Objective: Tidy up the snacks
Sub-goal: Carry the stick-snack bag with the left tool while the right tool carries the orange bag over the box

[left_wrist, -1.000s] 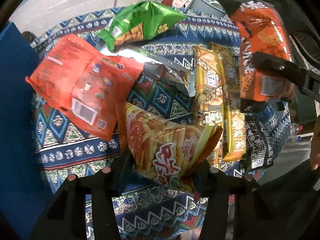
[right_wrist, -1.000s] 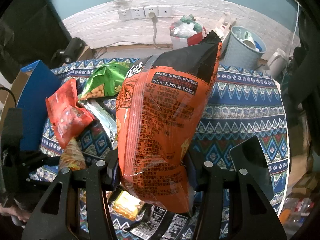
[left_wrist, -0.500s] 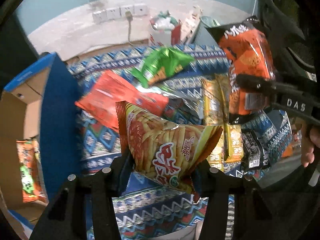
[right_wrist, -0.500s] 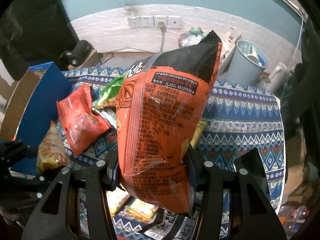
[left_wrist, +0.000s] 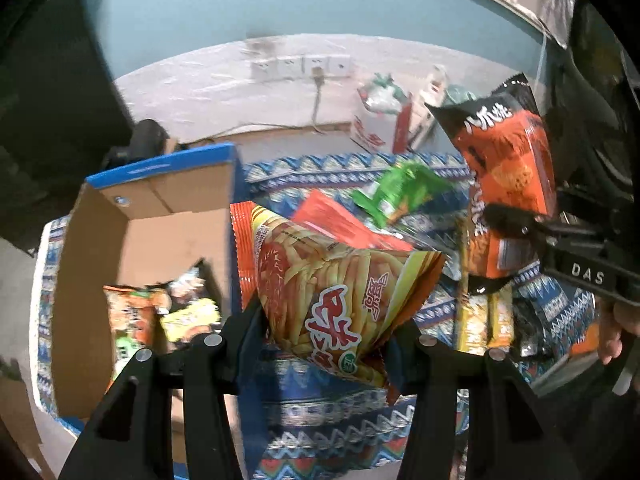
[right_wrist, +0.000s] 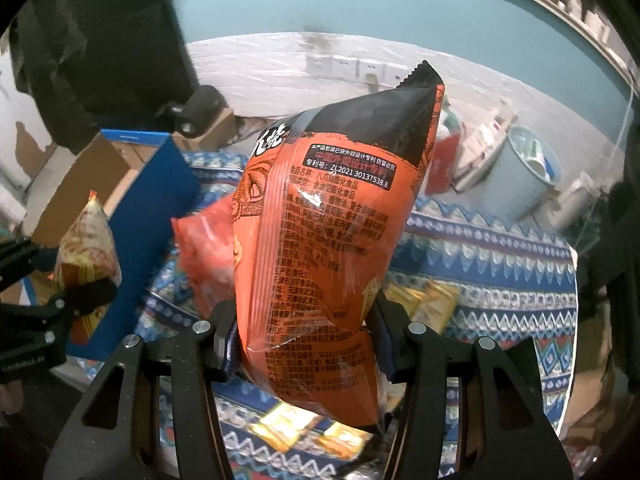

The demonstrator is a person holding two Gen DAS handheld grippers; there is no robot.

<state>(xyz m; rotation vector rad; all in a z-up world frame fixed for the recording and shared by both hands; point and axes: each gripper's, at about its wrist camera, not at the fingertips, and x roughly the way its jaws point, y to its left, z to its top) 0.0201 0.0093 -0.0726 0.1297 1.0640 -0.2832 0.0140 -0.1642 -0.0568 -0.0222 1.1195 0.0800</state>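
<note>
The left gripper [left_wrist: 328, 332] is clamped on a fries bag [left_wrist: 340, 288], with the open cardboard box [left_wrist: 168, 240] just left of its fingers and already holding a few packets. The right gripper [right_wrist: 302, 340] pinches an orange-and-black bag [right_wrist: 328, 240]. Beyond both fingertips, several snacks remain on the patterned cloth [right_wrist: 500, 264], so sorting appears partway done.

Each fisheye camera is sitting just behind its own gripper's fingers, looking steeply down and forward — very near whatever bag fills its foreground. The left view is facing the cardboard box [left_wrist: 140, 248] on the scene's left; the right view is looking across the patterned cloth [right_wrist: 500, 248]. Both are sharing the box, cloth and far wall sockets [left_wrist: 300, 67] — and each other's gripper.
</note>
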